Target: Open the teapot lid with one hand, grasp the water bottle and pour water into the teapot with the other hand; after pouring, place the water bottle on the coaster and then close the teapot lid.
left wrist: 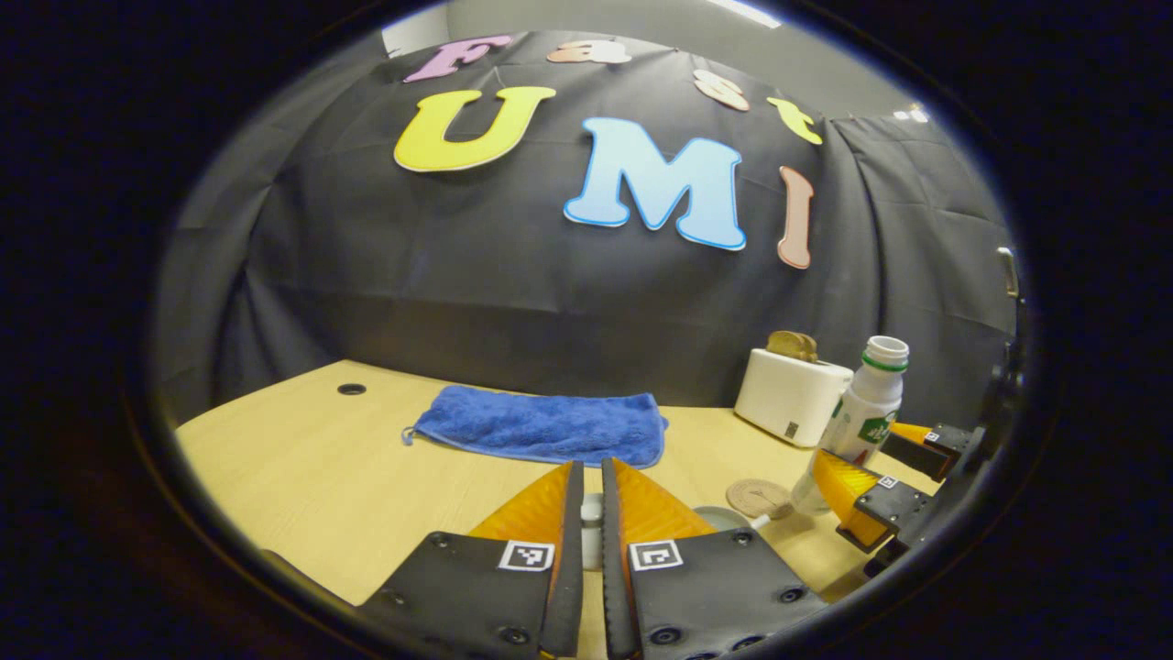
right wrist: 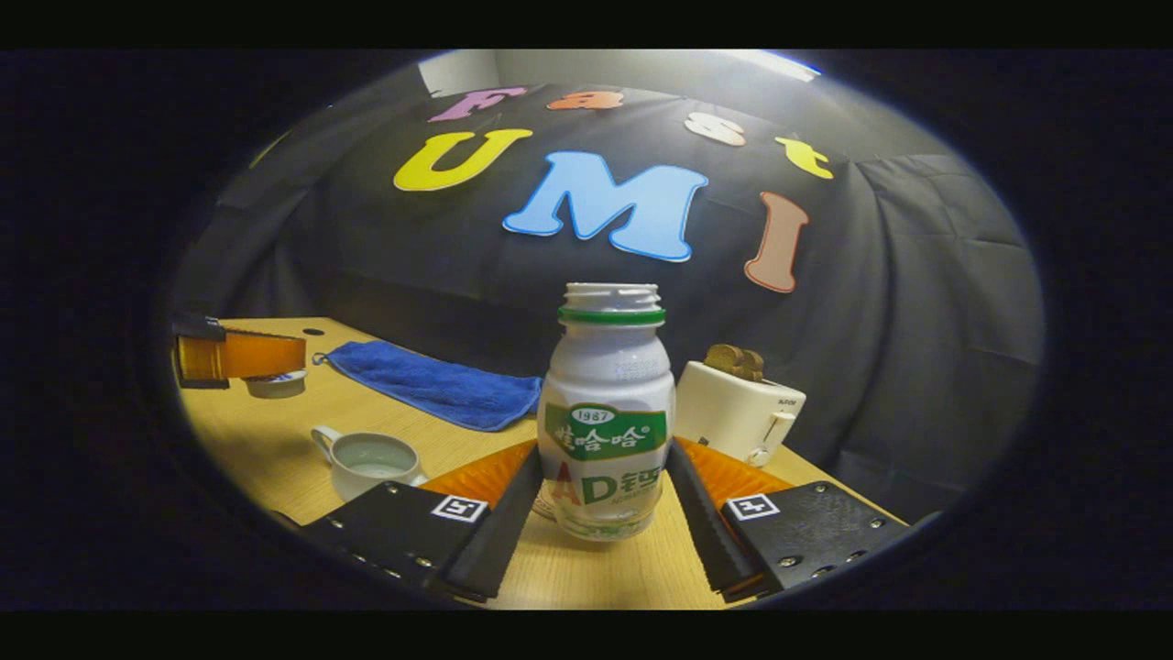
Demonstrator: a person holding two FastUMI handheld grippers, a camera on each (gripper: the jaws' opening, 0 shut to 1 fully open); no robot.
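The left gripper (left wrist: 591, 500) has its jaws shut on the small teapot lid (right wrist: 275, 383), held up in the air. The right gripper (right wrist: 605, 477) squeezes the open water bottle (right wrist: 605, 412) on both sides. The open teapot (right wrist: 367, 461) sits on the counter (left wrist: 302, 458), near a blue towel (left wrist: 545, 424), a round coaster (left wrist: 759, 498) and a white toaster (right wrist: 738, 412).

I see a light wooden table (right wrist: 586, 573) with a round cable hole (left wrist: 351, 389) near its back edge. On it lie a blue towel (left wrist: 545, 425), a white toaster (left wrist: 792, 396), a round woven coaster (left wrist: 758, 498) and an open white teapot (right wrist: 368, 461).
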